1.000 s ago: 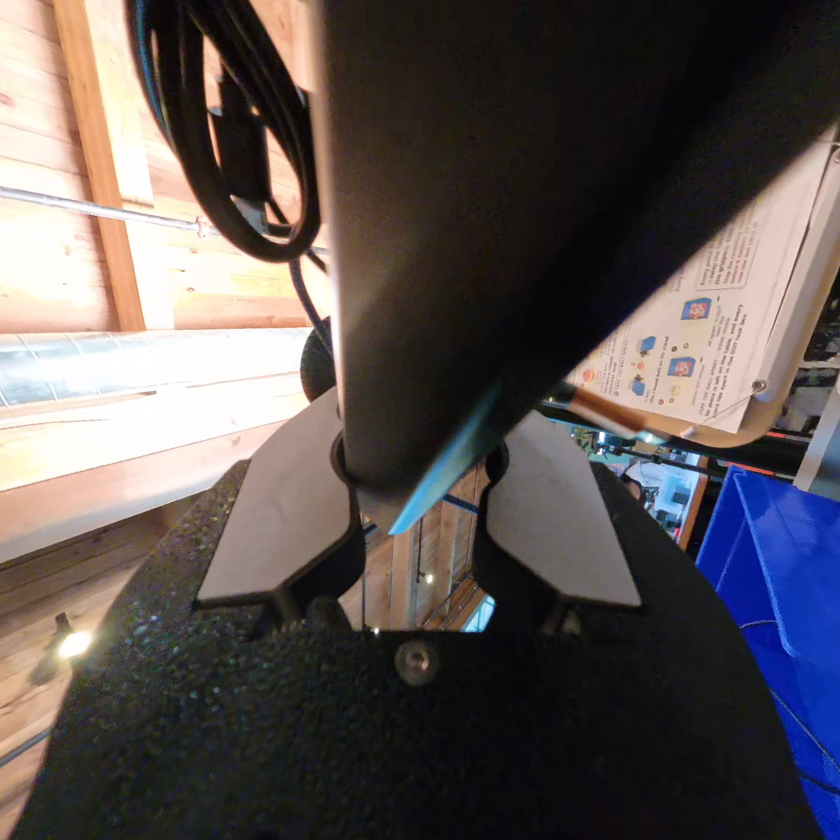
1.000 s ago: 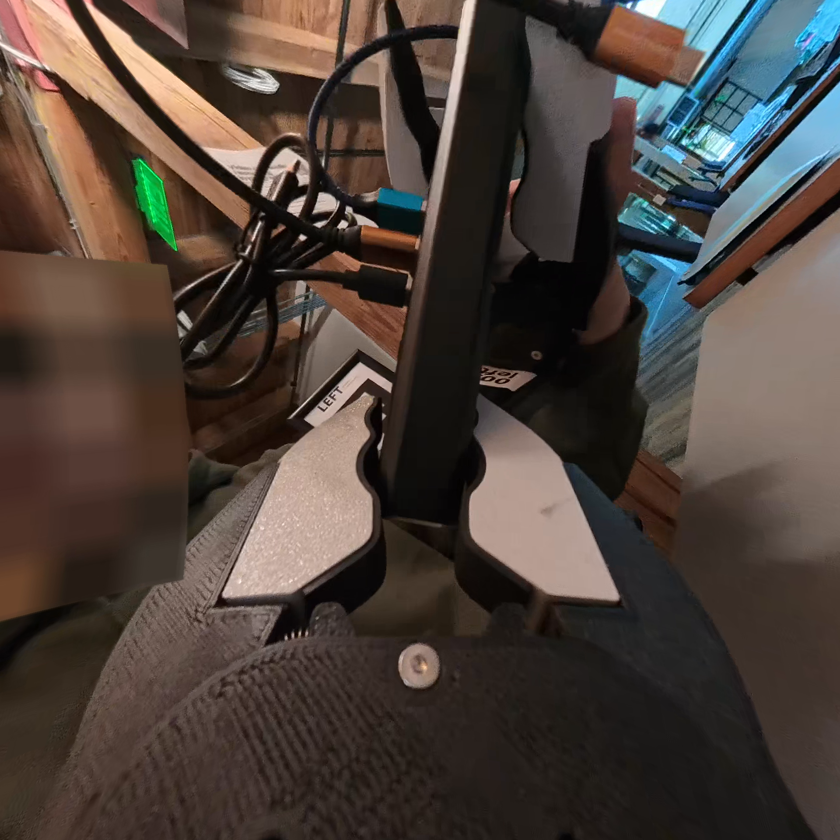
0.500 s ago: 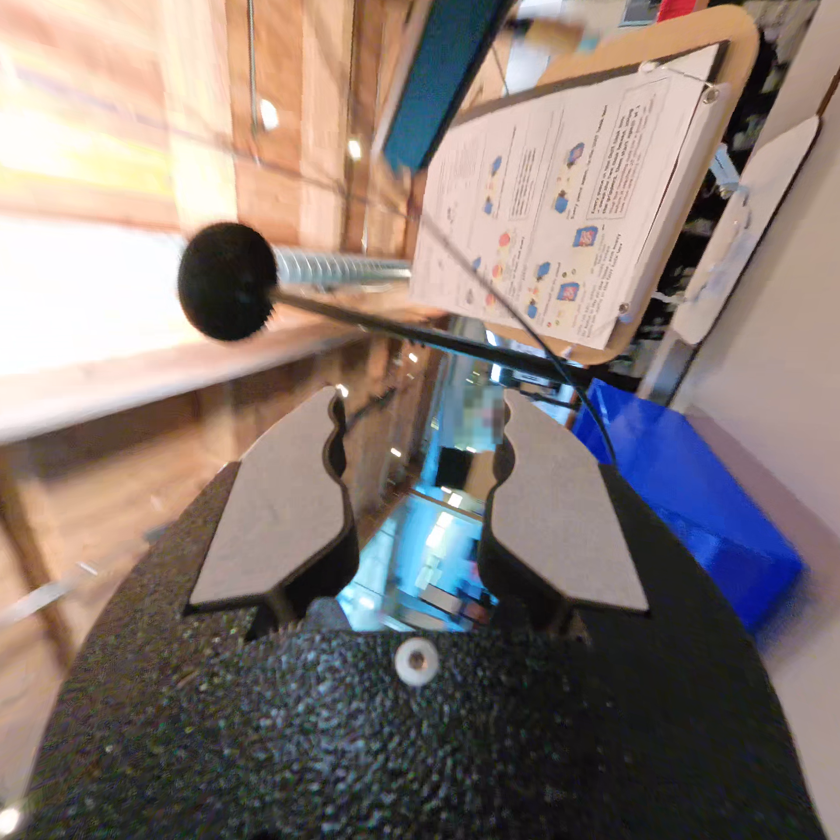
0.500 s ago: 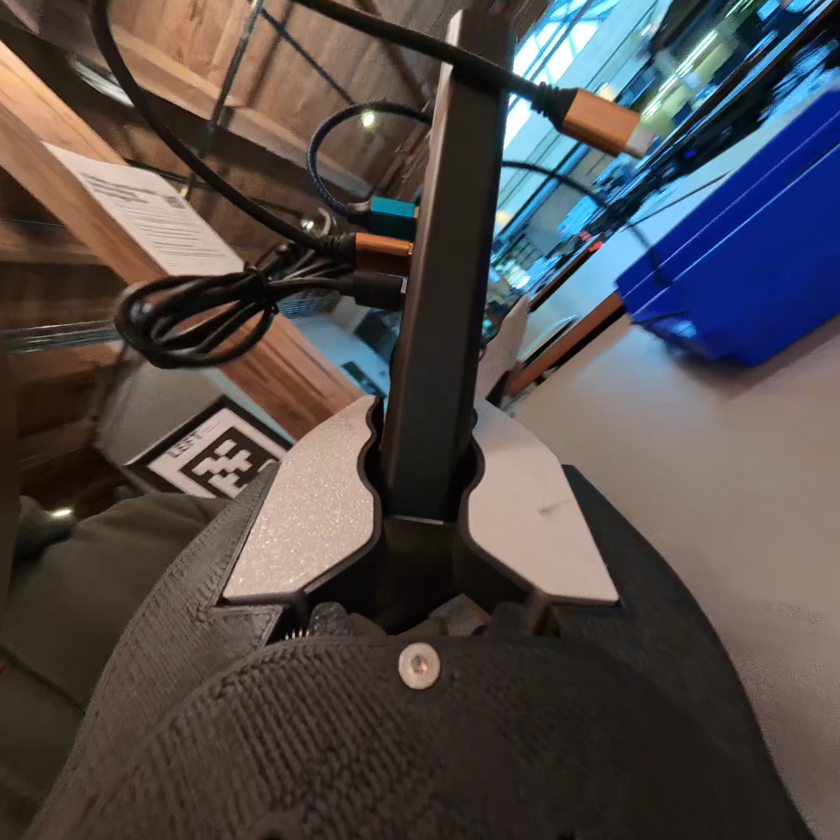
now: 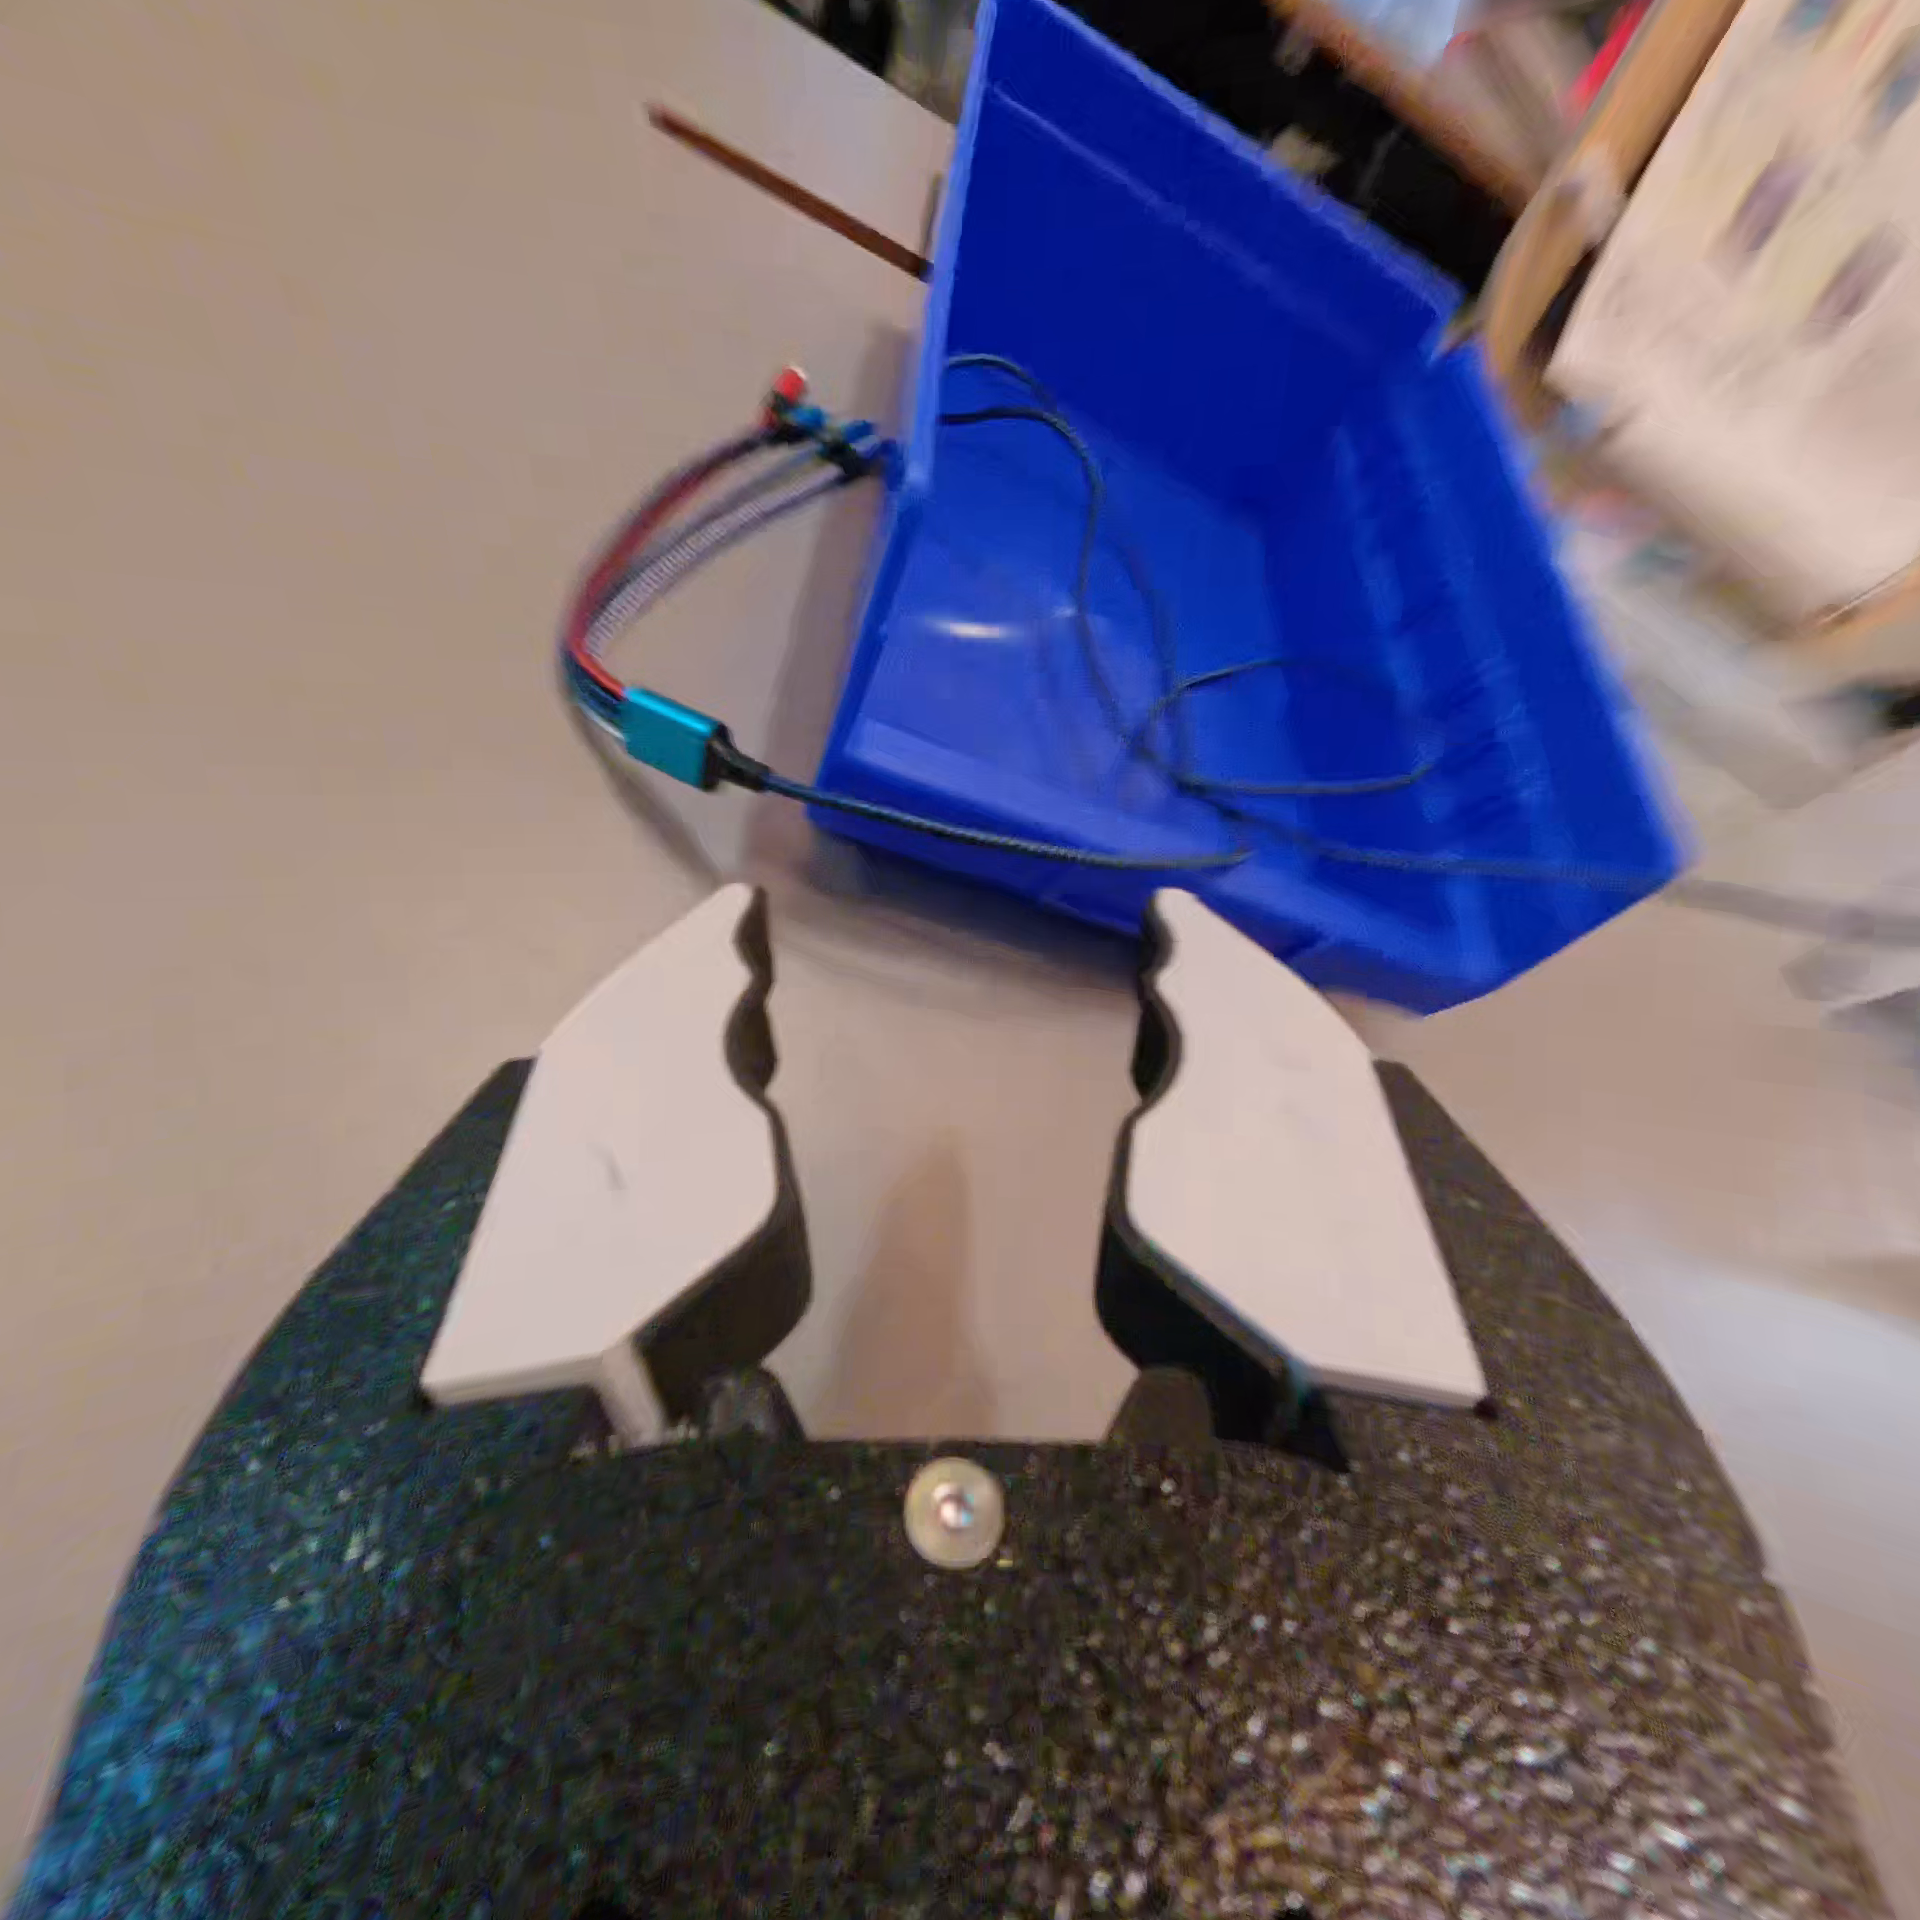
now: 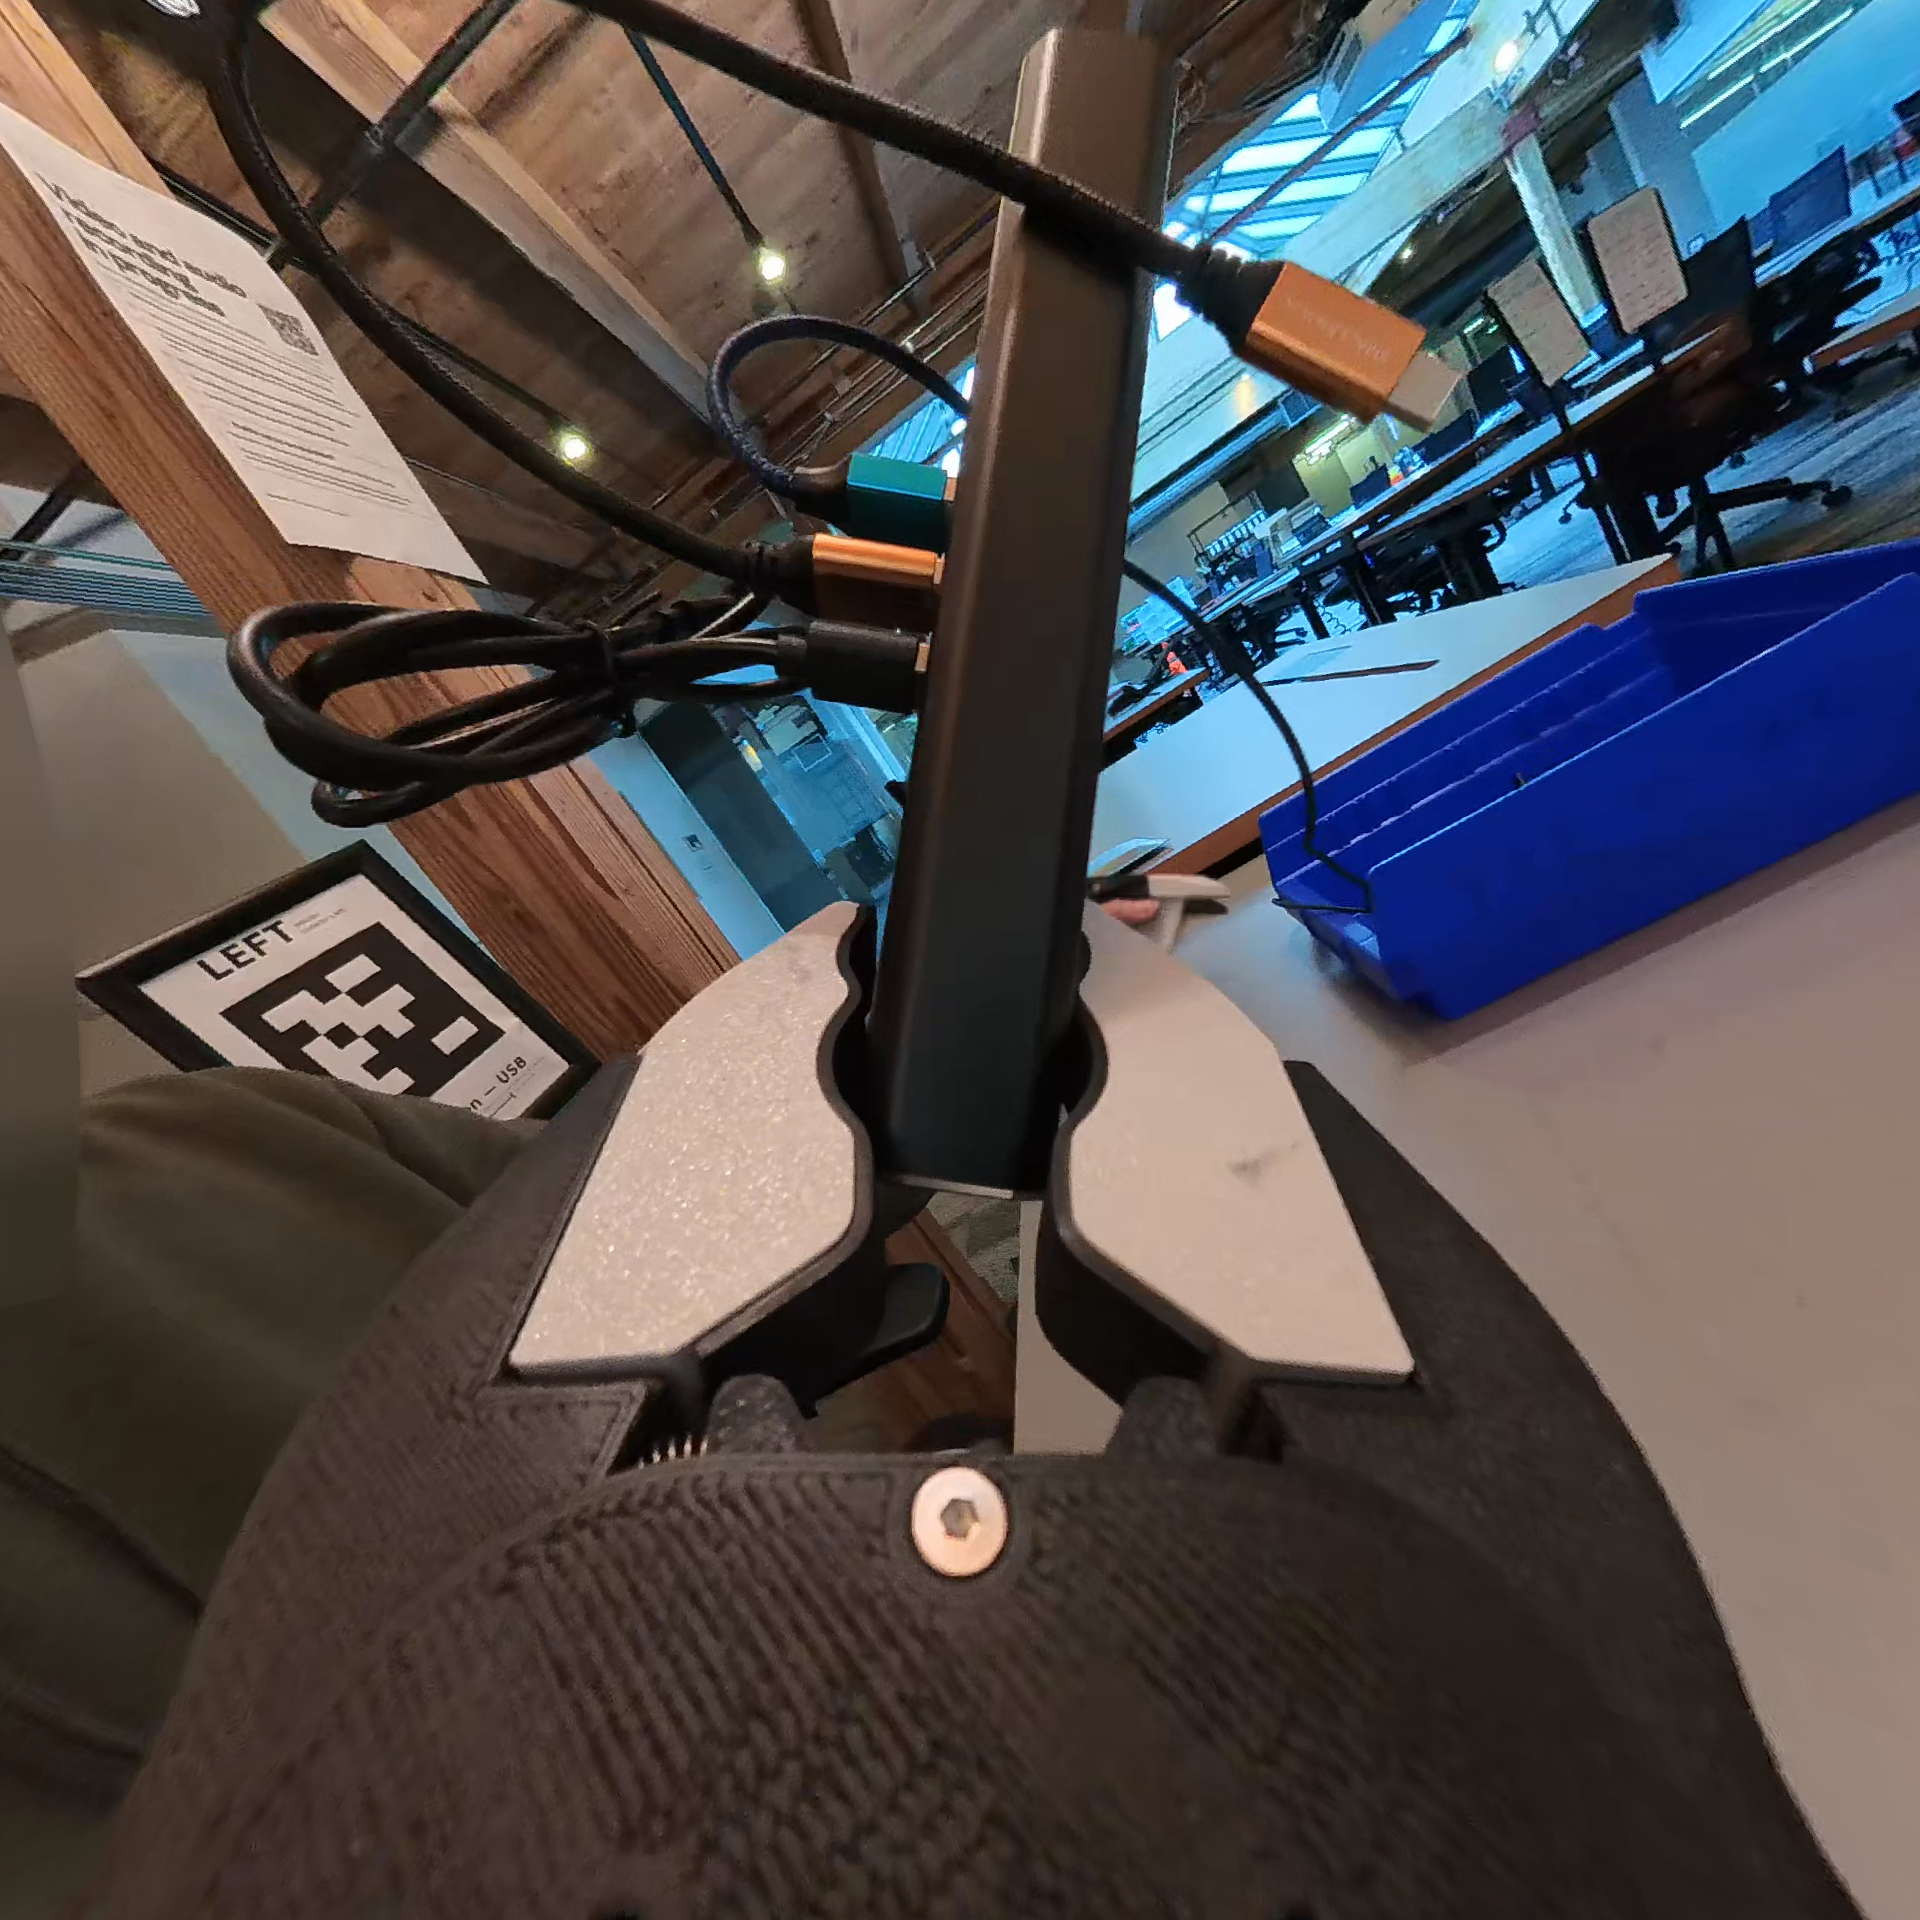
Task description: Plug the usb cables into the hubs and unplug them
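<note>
My right gripper is shut on a dark grey USB hub and holds it upright in the air. Three cables are plugged into its left side: a teal plug, a copper plug and a black plug with a coiled black cable. A loose copper plug hangs free to the hub's right. My left gripper is open and empty above the table, pointing at a teal plug beside the blue bin.
The grey table carries the blue bin with a thin black cable in it. Red and striped cables curve beside the bin. A wooden post, a framed marker sign and a person's sleeve are at the left. There is about 50 centimetres between the tips of the two grippers.
My left gripper has let go of the hub and swung down toward the table and the blue bin. My right gripper still holds the hub and has tilted slightly.
</note>
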Demonstrator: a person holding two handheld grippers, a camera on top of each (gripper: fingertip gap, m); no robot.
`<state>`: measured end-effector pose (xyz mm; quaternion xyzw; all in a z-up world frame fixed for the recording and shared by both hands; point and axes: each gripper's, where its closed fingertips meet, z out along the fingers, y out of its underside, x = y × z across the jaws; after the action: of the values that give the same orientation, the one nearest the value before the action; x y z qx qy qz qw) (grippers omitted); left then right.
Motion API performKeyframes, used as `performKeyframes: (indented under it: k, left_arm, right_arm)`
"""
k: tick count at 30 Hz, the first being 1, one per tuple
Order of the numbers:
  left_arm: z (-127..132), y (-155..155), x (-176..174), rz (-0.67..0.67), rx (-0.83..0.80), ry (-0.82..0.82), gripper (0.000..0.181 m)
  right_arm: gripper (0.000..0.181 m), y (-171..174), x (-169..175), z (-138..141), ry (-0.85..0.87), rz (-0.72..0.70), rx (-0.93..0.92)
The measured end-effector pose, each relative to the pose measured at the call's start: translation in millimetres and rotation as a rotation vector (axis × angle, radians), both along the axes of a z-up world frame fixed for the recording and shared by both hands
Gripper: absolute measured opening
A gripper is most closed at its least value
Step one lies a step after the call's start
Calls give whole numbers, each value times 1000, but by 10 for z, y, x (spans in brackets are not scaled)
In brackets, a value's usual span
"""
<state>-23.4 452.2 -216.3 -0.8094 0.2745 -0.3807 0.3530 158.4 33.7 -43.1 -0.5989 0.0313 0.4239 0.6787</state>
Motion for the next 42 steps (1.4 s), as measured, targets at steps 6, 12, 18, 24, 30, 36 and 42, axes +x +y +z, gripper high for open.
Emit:
performKeyframes:
  k: [6, 12, 18, 24, 30, 36, 42]
  left_arm:
    - [-157, 174, 222, 127, -474, -243, 43]
    - [-184, 329, 226, 239, -526, -412, 2]
    - [279, 359, -5, 271, -256, -526, 1]
    - [1951, -303, 82, 33, 392, -644, 2]
    - [3422, -1716, 407, -390, 552, -780, 2]
    - [3459, -3023, 820, -878, 429, -595, 2]
    - [2516, -3319, 1182, -1067, 260, -360, 2]
  right_arm:
    - [31, 56, -117, 20, -13, 34, 11]
    - [31, 74, -124, -22, -37, 24, -4]
    - [31, 71, -82, -35, -49, 7, -2]
    - [29, -47, -24, 155, -50, -17, 91]
    - [30, -165, -19, 417, -92, -121, 171]
    - [30, -11, -68, 214, -332, -239, 58]
    - [30, -184, 25, 363, -376, -300, 115]
